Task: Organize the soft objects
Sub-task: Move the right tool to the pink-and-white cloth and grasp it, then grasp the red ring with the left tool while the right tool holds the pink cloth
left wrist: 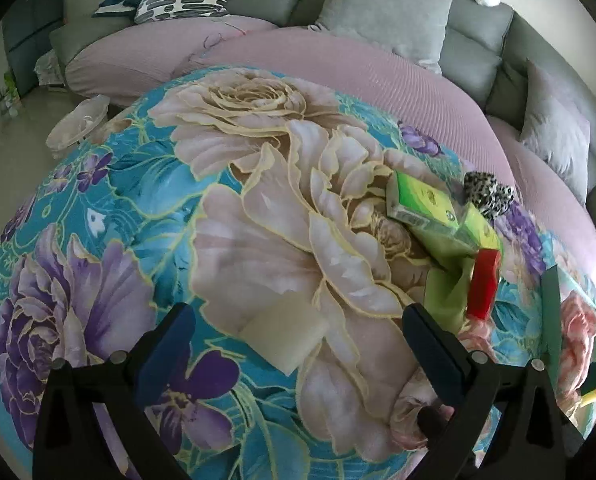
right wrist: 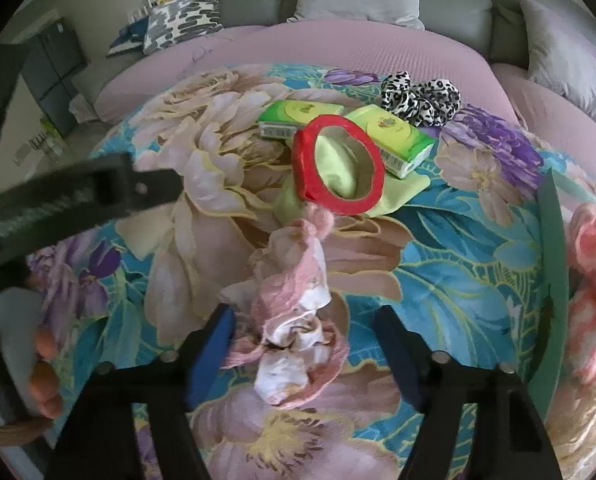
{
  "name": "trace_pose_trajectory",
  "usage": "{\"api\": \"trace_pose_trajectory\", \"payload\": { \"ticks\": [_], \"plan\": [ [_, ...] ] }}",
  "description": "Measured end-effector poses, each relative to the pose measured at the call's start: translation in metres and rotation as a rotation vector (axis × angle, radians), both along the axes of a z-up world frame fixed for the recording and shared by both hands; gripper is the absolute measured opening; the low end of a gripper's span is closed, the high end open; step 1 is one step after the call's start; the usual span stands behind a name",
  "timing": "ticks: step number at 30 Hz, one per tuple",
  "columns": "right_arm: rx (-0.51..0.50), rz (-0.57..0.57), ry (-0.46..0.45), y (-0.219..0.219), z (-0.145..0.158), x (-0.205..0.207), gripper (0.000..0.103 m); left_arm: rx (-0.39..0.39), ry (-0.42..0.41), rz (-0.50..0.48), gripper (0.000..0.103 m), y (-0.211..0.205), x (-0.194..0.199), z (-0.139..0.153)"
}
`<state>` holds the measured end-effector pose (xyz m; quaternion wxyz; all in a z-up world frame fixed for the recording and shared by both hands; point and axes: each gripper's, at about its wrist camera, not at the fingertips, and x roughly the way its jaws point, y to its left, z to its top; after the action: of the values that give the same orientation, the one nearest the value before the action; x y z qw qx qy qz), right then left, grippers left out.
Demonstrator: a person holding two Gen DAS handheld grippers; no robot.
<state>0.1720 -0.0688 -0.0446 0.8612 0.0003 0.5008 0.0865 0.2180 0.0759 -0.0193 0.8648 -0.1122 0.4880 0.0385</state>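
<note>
both grippers [left wrist: 298, 344] [right wrist: 303, 344] open over floral quilt [left wrist: 138, 184]

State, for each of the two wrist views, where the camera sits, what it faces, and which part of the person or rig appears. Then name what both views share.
Left wrist: on the left gripper, facing a white sponge on the floral cloth; only its open fingers show.
Right wrist: on the right gripper, facing a pink cloth; its fingers and the person's toes show.
Shared: red tape roll, tissue packs, leopard scrunchie, sofa.
</note>
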Motion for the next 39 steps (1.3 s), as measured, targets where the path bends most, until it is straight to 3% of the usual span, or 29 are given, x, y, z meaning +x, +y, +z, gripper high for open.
{"api": "trace_pose_trajectory", "payload": {
  "ticks": [2, 16, 24, 33, 34, 39],
  "plan": [
    [0.022, 0.002, 0.000, -0.002, 0.001, 0.000, 0.053, -0.010, 0.003, -0.001, 0.103, -0.002, 0.001, -0.002],
    [0.131, -0.032, -0.013, -0.029, 0.014, -0.003, 0.015, -0.040, -0.030, -0.070, 0.103, -0.024, 0.003, 0.005],
    [0.157, -0.068, -0.038, -0.048, 0.024, -0.008, 0.009, -0.083, -0.077, -0.118, 0.103, -0.036, 0.000, 0.012],
    [0.130, -0.158, -0.146, -0.083, 0.060, -0.024, 0.009, -0.106, -0.103, -0.192, 0.101, -0.057, 0.004, 0.011],
    [0.130, -0.167, -0.151, -0.086, 0.062, -0.025, 0.009, -0.107, -0.102, -0.205, 0.099, -0.062, 0.005, 0.009],
    [0.128, -0.202, -0.164, -0.099, 0.068, -0.027, 0.009, -0.103, -0.089, -0.263, 0.068, -0.081, 0.009, 0.004]
  ]
}}
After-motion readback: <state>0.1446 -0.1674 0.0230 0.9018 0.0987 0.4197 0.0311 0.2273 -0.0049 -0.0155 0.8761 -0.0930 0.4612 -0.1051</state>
